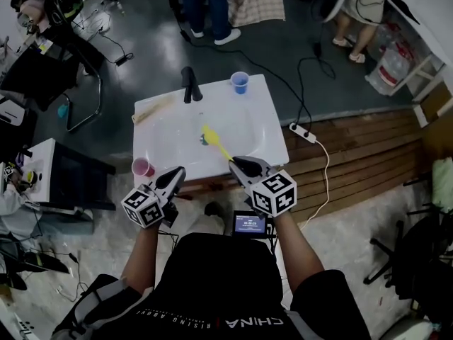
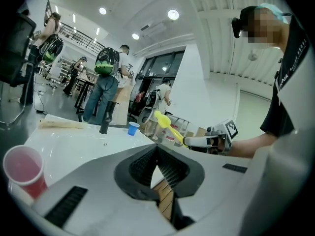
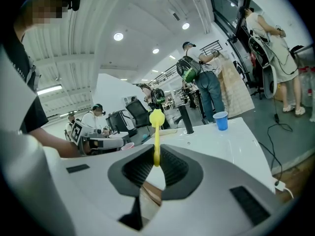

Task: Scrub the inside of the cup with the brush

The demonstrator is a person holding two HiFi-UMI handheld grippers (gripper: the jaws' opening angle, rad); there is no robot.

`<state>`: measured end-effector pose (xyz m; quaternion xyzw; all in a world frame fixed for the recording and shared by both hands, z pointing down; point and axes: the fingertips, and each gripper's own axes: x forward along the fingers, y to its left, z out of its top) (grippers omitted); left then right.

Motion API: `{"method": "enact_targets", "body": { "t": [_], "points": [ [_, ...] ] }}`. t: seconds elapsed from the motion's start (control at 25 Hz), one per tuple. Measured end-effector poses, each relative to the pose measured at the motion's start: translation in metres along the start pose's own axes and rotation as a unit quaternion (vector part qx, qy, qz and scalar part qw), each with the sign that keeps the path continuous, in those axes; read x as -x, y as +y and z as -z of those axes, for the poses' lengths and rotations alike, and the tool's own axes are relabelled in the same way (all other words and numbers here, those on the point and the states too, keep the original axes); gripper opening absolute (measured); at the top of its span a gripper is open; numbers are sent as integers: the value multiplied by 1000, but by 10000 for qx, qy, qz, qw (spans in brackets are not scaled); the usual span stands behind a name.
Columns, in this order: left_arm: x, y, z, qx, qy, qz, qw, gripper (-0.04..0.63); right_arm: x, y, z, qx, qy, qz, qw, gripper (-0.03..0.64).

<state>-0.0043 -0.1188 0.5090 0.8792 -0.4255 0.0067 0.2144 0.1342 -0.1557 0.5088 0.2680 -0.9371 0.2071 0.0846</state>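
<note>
Right hand-held gripper (image 3: 156,157) clenched on tail end of yellow brush (image 1: 214,142). Brush head out over white surface (image 1: 258,129), pointing away from me. I judge brush light, plastic; thin handle may flex and twist between pads when I press. Left hand-held gripper (image 2: 157,154) closed, nothing inside. Pink cup (image 1: 142,167) on front left corner of surface, near it; blue cup (image 1: 240,82) at far edge. Cup looks thin and light, so it tips and crushes easily: take by wall near rim, gentle squeeze.
</note>
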Motion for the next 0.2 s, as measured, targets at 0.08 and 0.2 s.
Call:
{"method": "enact_targets", "body": {
  "t": [0.08,0.2],
  "points": [
    [1,-1,0,5,5,4,10000,3,0,2,0,1,9,-16,10000,43],
    [2,-3,-1,13,5,9,10000,5,0,6,-1,-4,8,-42,10000,43]
  ]
}}
